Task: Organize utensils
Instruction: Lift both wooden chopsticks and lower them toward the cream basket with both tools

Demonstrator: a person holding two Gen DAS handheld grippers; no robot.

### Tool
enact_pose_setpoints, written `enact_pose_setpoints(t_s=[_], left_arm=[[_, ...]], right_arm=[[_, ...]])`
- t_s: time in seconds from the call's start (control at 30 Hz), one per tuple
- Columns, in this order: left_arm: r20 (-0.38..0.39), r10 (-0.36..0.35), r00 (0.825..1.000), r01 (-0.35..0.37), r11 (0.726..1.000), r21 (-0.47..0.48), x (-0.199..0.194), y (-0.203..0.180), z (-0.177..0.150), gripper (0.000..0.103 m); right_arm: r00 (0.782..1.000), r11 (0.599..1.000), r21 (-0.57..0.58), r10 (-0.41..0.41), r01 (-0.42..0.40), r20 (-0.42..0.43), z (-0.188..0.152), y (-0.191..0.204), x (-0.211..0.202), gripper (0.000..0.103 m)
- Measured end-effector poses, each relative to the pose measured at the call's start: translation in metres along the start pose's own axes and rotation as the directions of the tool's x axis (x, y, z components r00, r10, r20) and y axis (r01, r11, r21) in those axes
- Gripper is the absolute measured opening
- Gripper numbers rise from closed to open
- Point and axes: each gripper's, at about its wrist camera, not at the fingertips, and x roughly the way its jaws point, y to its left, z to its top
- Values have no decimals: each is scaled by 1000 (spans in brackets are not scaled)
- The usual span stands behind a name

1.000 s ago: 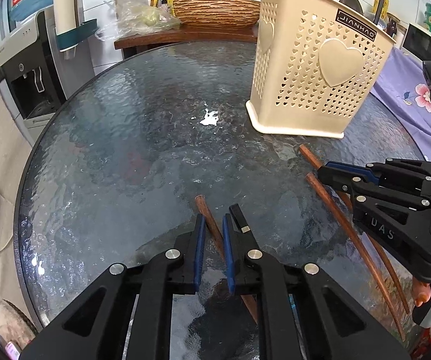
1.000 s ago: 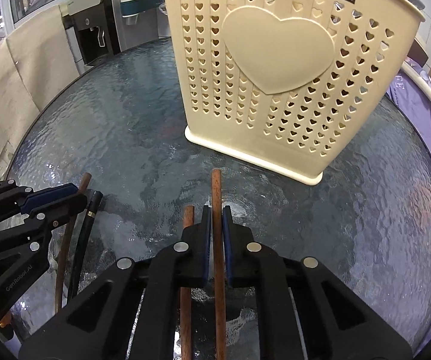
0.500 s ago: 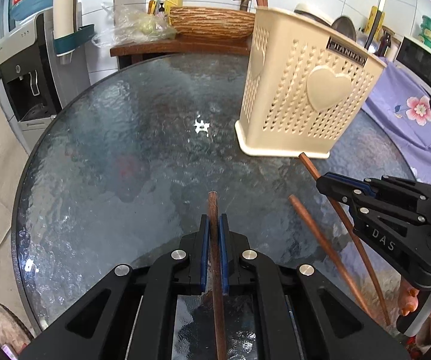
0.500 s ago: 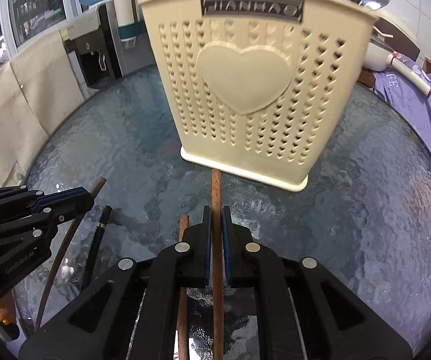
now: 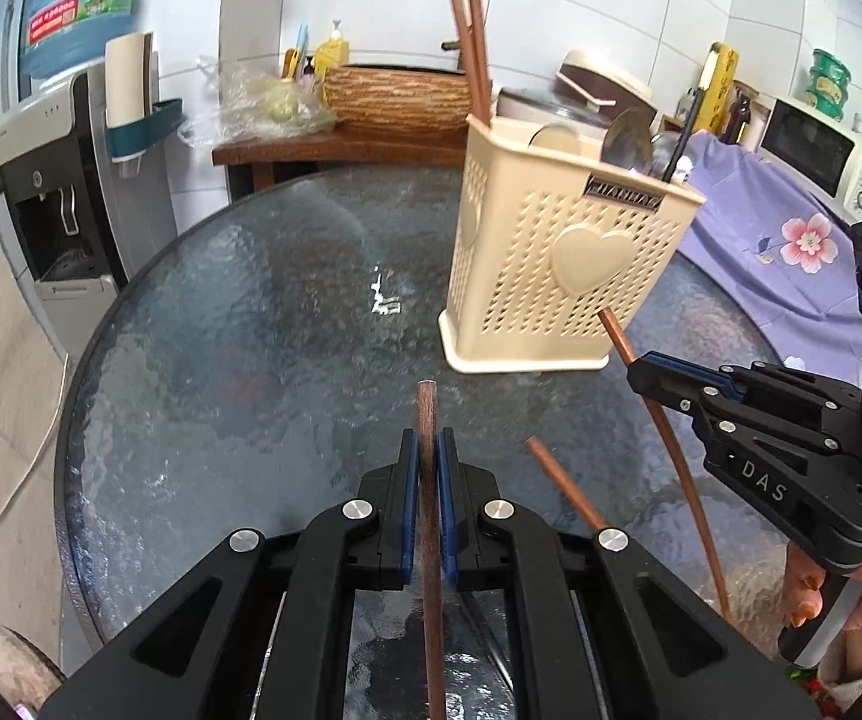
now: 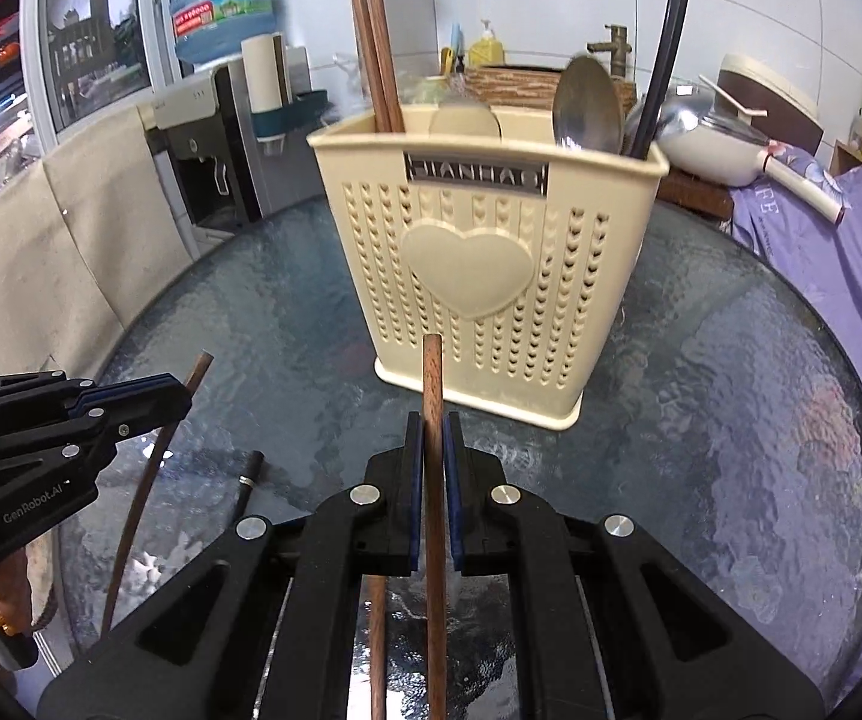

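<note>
A white water dispenser (image 5: 53,192) stands far left; a woven brown basket (image 5: 398,97) sits far behind, a white microwave (image 5: 823,156) far right.

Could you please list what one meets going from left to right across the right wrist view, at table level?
Left hand-held gripper → black-handled utensil → chopstick in the right hand-held gripper → purple floral cloth.

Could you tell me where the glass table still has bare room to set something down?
The glass table is bare on its left half, from the cream utensil holder to the rim by the water dispenser, and right of the holder toward the purple cloth. It is crowded near the front, where loose chopsticks and both hand-held grippers sit.
</note>
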Motion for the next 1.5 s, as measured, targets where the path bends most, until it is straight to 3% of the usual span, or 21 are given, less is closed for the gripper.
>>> enact_pose_setpoints(t_s=[0.47,1.03,1.5], left_arm=[[68,-60,996,59,998,27,-35,-9,14,6],[192,-78,978,63,994,87,-88,-18,30,6],[256,-90,962,53,987,149,-108,-39,51,6]], right_arm=[[997,999,-22,32,-31,77,16,9,-40,7],[978,998,-46,56,-47,199,36,9,-108,7],[971,998,-52,54,-43,231,50,8,-127,7]])
